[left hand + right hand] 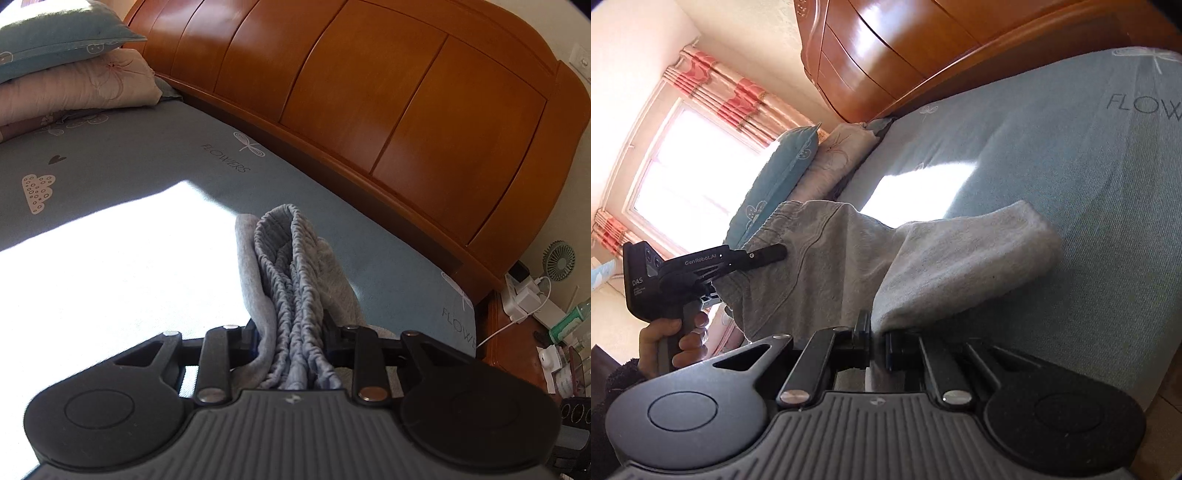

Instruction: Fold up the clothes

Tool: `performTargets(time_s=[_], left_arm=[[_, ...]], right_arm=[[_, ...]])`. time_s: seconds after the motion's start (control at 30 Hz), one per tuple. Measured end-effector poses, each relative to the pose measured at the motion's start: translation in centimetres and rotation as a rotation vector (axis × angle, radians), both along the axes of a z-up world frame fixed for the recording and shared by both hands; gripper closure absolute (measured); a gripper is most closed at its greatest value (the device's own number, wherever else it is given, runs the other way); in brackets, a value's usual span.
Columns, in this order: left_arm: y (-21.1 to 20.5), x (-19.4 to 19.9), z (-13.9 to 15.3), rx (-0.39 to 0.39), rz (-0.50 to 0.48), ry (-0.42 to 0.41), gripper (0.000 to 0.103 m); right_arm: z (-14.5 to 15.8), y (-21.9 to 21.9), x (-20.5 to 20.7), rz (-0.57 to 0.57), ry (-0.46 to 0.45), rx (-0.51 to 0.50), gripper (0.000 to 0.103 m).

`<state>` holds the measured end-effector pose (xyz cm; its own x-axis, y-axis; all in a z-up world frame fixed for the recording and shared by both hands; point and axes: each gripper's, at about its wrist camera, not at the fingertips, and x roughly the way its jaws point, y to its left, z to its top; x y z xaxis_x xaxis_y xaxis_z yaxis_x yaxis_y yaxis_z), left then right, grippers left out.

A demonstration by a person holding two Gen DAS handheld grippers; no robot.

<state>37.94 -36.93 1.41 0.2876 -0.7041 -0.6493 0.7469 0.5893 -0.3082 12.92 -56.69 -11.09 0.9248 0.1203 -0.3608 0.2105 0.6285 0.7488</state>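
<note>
A pair of grey pants hangs lifted above the blue bed sheet, with one folded part drooping onto the bed. In the left wrist view my left gripper is shut on the bunched elastic waistband, which stands up between its fingers. The right wrist view shows that same left gripper at the waistband, held by a person's hand. My right gripper is shut on a lower edge of the grey cloth, which runs pinched between its pads.
A wooden headboard runs along the far side of the bed. Two pillows are stacked at the left corner. A nightstand holds a small fan, chargers and a bottle. A bright window has pink curtains.
</note>
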Motion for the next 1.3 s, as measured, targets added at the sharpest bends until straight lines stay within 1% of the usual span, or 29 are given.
performTargets(time_s=[0.03, 0.1, 0.13, 0.23, 0.33, 0.37, 0.4, 0.47, 0.5, 0.53, 0.6, 0.67, 0.7, 0.73, 0.8, 0.9, 0.97, 1.07, 1.13, 1.17, 1.2, 1.23, 1.27, 1.3], left_arm=[[-0.4, 0.0, 0.2, -0.002, -0.007, -0.008, 0.076], [-1.9, -0.3, -0.4, 0.022, -0.026, -0.013, 0.075], [-2.6, -0.4, -0.7, 0.034, -0.035, -0.015, 0.075], [-4.7, -0.6, -2.9, 0.102, -0.065, -0.026, 0.074], [-6.1, 0.1, -4.3, 0.171, -0.031, -0.039, 0.069], [-6.0, 0.3, -4.5, 0.177, -0.018, -0.038, 0.067], [-5.5, 0.6, -4.4, 0.169, -0.005, -0.029, 0.063], [-4.3, 1.3, -3.9, 0.154, 0.016, -0.012, 0.059], [-3.4, 1.5, -3.2, 0.151, 0.037, -0.025, 0.054], [-2.5, 1.7, -2.5, 0.148, 0.060, -0.040, 0.048], [-0.7, 2.0, -1.1, 0.142, 0.104, -0.069, 0.047], [1.3, 2.4, 0.4, 0.126, 0.154, -0.098, 0.043], [2.0, 2.3, 0.9, 0.112, 0.164, -0.100, 0.041], [2.6, 2.2, 1.3, 0.098, 0.173, -0.100, 0.037], [3.4, 1.9, 1.8, 0.076, 0.173, -0.095, 0.035], [2.5, 0.8, 0.4, 0.058, 0.086, -0.061, 0.034], [0.7, 0.0, -1.6, 0.053, 0.005, -0.029, 0.033], [-1.2, -0.7, -4.5, 0.062, -0.048, -0.020, 0.033], [-1.7, -1.2, -6.5, 0.081, -0.045, -0.005, 0.033], [-1.6, -1.4, -7.2, 0.104, -0.029, -0.015, 0.033], [-1.3, -1.1, -8.0, 0.154, 0.016, -0.026, 0.032], [-1.0, -0.8, -8.8, 0.207, 0.062, -0.038, 0.035], [-0.4, -0.3, -9.4, 0.236, 0.095, -0.030, 0.039], [1.0, 0.4, -9.9, 0.207, 0.108, 0.011, 0.042]], right_arm=[[0.4, 0.2, -0.2, -0.008, -0.004, -0.019, 0.094], [1.2, 0.6, -0.7, -0.024, -0.013, -0.058, 0.094], [0.9, 0.7, -0.8, -0.035, -0.001, -0.058, 0.094], [-0.6, 0.7, -1.0, -0.085, 0.054, -0.062, 0.094], [-2.2, 0.2, -1.4, -0.124, 0.107, -0.038, 0.093], [-2.5, 0.0, -1.5, -0.127, 0.115, -0.031, 0.091], [-2.7, -0.2, -1.6, -0.128, 0.119, -0.023, 0.088], [-3.1, -0.5, -1.8, -0.133, 0.128, -0.012, 0.080], [-3.2, -0.6, -1.9, -0.138, 0.132, -0.009, 0.071], [-3.3, -0.8, -2.1, -0.147, 0.137, -0.004, 0.066], [-3.7, -1.0, -2.4, -0.160, 0.139, 0.016, 0.062], [-4.0, -1.0, -2.7, -0.173, 0.139, 0.033, 0.058], [-4.0, -1.0, -2.7, -0.180, 0.137, 0.036, 0.055], [-4.0, -1.0, -2.8, -0.188, 0.134, 0.039, 0.055], [-3.7, -0.9, -3.1, -0.214, 0.132, 0.040, 0.055], [-2.8, -0.7, -3.9, -0.298, 0.137, 0.024, 0.052], [-1.9, -0.6, -4.5, -0.365, 0.136, -0.003, 0.051], [-0.7, -0.6, -5.5, -0.426, 0.106, -0.072, 0.048], [-0.3, -1.1, -5.4, -0.425, 0.088, -0.089, 0.046], [-0.2, -1.5, -5.3, -0.415, 0.083, -0.086, 0.046], [-0.4, -1.9, -5.0, -0.407, 0.083, -0.070, 0.046], [-0.5, -2.3, -4.8, -0.399, 0.086, -0.051, 0.046], [-0.9, -2.7, -4.8, -0.401, 0.093, -0.024, 0.046], [-1.3, -3.1, -4.9, -0.409, 0.096, 0.014, 0.046]])
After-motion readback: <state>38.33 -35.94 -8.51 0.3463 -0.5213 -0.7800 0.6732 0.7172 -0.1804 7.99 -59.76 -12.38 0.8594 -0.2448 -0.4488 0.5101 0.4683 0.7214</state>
